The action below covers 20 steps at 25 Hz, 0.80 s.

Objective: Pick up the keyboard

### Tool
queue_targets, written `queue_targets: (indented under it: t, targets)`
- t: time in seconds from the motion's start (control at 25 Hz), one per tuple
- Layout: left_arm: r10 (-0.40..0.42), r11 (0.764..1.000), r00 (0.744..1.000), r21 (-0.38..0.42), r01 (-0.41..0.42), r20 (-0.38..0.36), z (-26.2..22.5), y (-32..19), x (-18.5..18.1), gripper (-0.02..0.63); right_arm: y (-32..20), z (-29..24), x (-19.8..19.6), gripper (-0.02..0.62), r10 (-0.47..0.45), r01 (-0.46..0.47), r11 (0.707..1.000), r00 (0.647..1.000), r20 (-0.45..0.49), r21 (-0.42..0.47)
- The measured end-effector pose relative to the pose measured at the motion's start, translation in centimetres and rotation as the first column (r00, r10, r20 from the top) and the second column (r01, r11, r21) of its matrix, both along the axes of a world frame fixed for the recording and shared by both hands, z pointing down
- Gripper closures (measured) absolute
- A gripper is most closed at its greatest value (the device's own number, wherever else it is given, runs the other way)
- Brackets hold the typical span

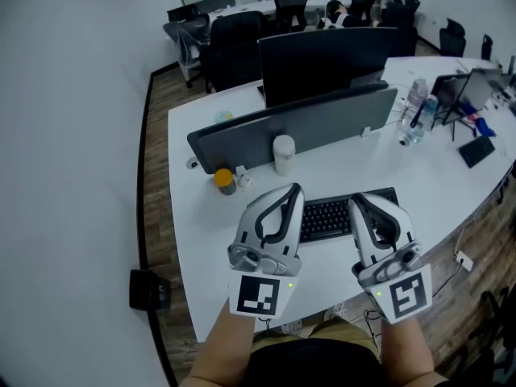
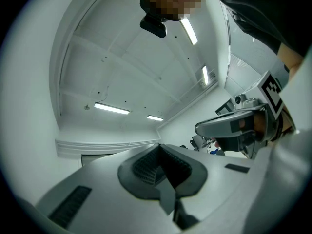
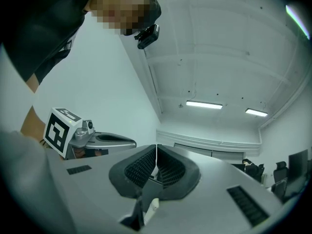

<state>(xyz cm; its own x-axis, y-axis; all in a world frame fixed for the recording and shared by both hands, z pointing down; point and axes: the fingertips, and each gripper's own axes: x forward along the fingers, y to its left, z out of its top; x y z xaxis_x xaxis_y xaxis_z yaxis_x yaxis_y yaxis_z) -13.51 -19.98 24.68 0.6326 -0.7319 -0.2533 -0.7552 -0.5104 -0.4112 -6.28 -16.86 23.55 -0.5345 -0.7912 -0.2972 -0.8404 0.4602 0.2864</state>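
The keyboard [image 1: 326,216] lies flat on the white desk [image 1: 201,240], black, near the desk's front edge; nothing has lifted it or taken hold of it, so I judge the pickup not yet begun.

The left gripper [image 1: 292,190] is held over the keyboard's left end, and the right gripper [image 1: 359,200] over its middle; in the head view both hide part of the keys, but neither seems to touch them. In the left gripper view the jaws [image 2: 160,147] are pressed together with nothing between them and look up at the ceiling lights, not down at the keyboard; the right gripper view shows the same, its jaws [image 3: 156,147] closed and empty.

Beyond the keyboard stands a white cup [image 1: 283,154], and to its far left a small jar with an orange lid [image 1: 224,181]; behind these runs a grey divider [image 1: 322,119], with a dark monitor [image 1: 322,59] past it.

The whole task is left, as I read it: tip the jaws down, part them, close on the keyboard and raise it.
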Motion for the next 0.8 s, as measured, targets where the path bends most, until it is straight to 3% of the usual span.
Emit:
queue_targets:
  t: [0.32, 0.8]
  targets:
    - [-0.049, 0.999, 0.998, -0.009, 0.050, 0.031, 0.2, -2.1, 3.7, 0.600, -2.4, -0.1, 3.7, 0.565, -0.041, 0.041, 0.999, 0.999, 0.016, 0.000]
    - [-0.148, 0.989, 0.985, 0.000, 0.149, 0.088, 0.3, -6.1, 8.8, 0.600, -7.6, 0.5, 7.1, 0.565, -0.196, 0.197, 0.980, 0.980, 0.034, -0.008]
